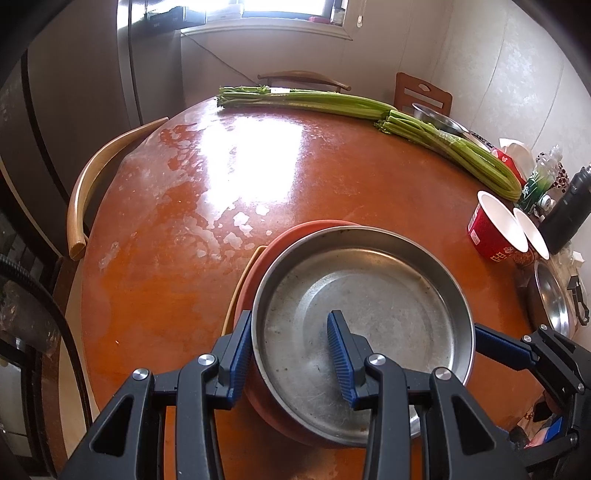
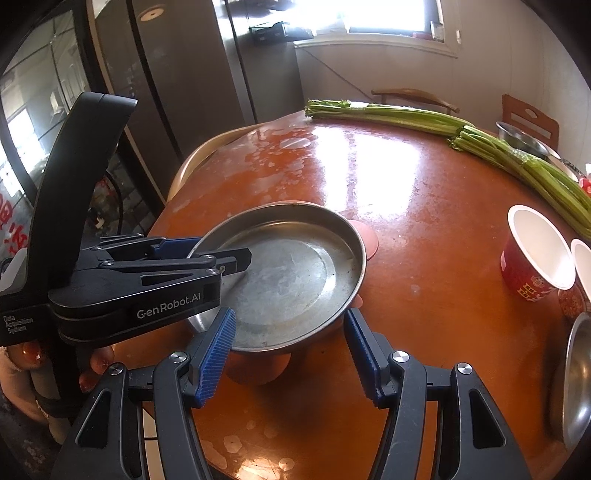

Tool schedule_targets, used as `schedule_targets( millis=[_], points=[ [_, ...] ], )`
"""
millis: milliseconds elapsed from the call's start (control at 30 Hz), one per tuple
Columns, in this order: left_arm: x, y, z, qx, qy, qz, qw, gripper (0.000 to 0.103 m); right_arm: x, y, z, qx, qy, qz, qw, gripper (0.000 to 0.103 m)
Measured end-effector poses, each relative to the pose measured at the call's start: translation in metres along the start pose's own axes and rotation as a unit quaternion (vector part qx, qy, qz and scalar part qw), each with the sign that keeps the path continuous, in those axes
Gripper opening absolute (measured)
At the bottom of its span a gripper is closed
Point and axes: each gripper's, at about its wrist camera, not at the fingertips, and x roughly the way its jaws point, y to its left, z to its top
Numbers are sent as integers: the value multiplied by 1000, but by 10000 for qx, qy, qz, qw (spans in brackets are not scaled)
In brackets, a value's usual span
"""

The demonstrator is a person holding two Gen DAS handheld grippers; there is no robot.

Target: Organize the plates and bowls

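- Round reddish-brown tabletop point(image 1: 177, 295), glossy, window glare at centre
- Bright window point(image 1: 280, 9) above far edge, pale sill
- Wooden chairs point(image 1: 423, 92) at far edge; curved chair back point(image 1: 96, 177) at left edge
- Dark tall cabinet point(image 2: 177, 74) left
- Pale walls point(image 1: 509, 74)

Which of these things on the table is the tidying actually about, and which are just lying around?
Part of the job:
- metal plate, gripped at its rim by the left gripper
- orange plate beneath it
- metal bowl at the far edge

Just lying about:
- celery
- red paper cups
- dark bottle
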Motion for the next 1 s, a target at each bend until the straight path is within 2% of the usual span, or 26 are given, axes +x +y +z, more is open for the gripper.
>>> schedule_targets(
  millis=[500, 767, 1000],
  points=[
    [-12, 3, -1, -92, -151, 49, 9998, 41, 2, 0, 2, -21, -63, -35, 10000, 63],
    [-26, 12, -4, -209, -313, 186, 9991, 47, 2, -1, 5, -24, -71, -10, 10000, 63],
    [-29, 25, -18, -559, -269, 70, 9980, 53, -10, -12, 7, 131, -225, 17, 9997, 63]
  ],
)
